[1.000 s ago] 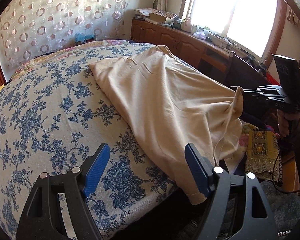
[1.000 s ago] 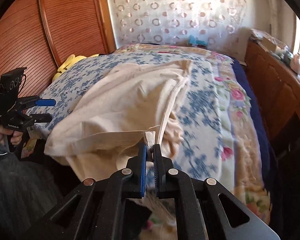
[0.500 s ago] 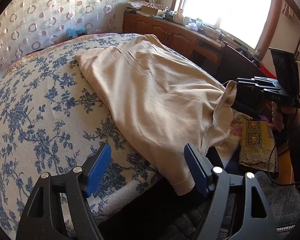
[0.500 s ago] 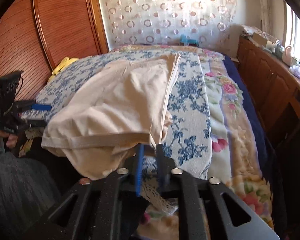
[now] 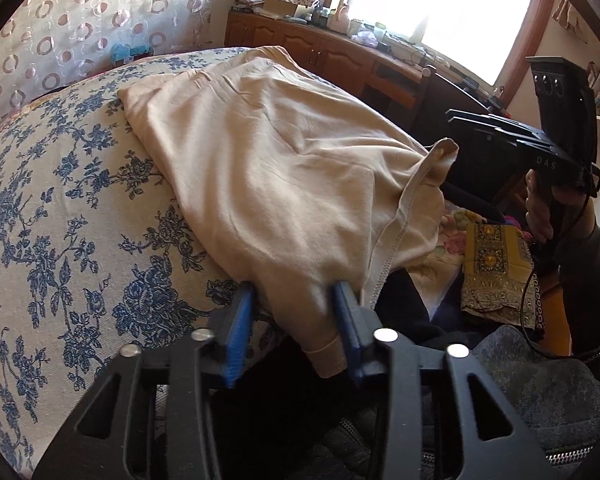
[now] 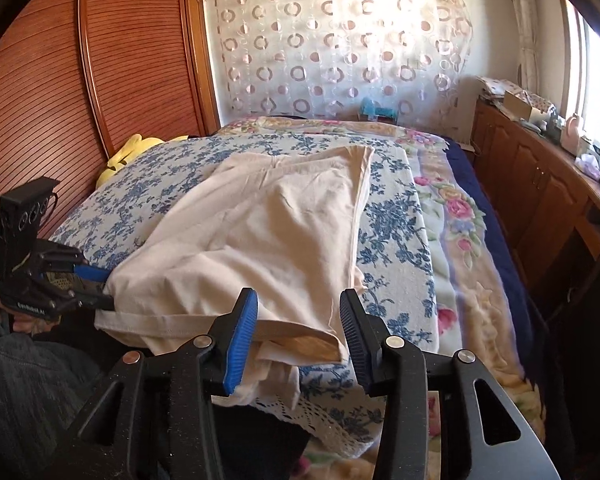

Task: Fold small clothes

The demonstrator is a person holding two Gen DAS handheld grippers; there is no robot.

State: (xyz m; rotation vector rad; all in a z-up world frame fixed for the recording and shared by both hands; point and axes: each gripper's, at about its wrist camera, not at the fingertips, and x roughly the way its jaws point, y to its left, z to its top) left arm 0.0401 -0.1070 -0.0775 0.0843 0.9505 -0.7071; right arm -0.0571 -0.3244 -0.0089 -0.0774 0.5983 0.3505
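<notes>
A beige garment [image 5: 284,168] lies on the blue-flowered bedspread [image 5: 60,216], its near edge hanging over the bed's side. My left gripper [image 5: 294,302] is partly open, and a fold of the garment's hanging corner lies between its blue pads. In the right wrist view the garment [image 6: 284,232] spreads across the bed. My right gripper [image 6: 298,312] is open around the garment's hem corner, pads apart from the cloth. The left gripper [image 6: 100,288] shows at the garment's left corner. The right gripper [image 5: 456,128] shows beside the raised corner.
A wooden cabinet [image 6: 540,184] with clutter runs along the right under the window. A wooden slatted wall [image 6: 60,100] stands to the left. A yellow patterned cloth [image 5: 496,272] lies below the bed edge. A floral blanket [image 6: 472,264] covers the bed's right side.
My right gripper was shut on the hem corner and has opened. My left gripper has moved forward and narrowed around the garment's hanging corner.
</notes>
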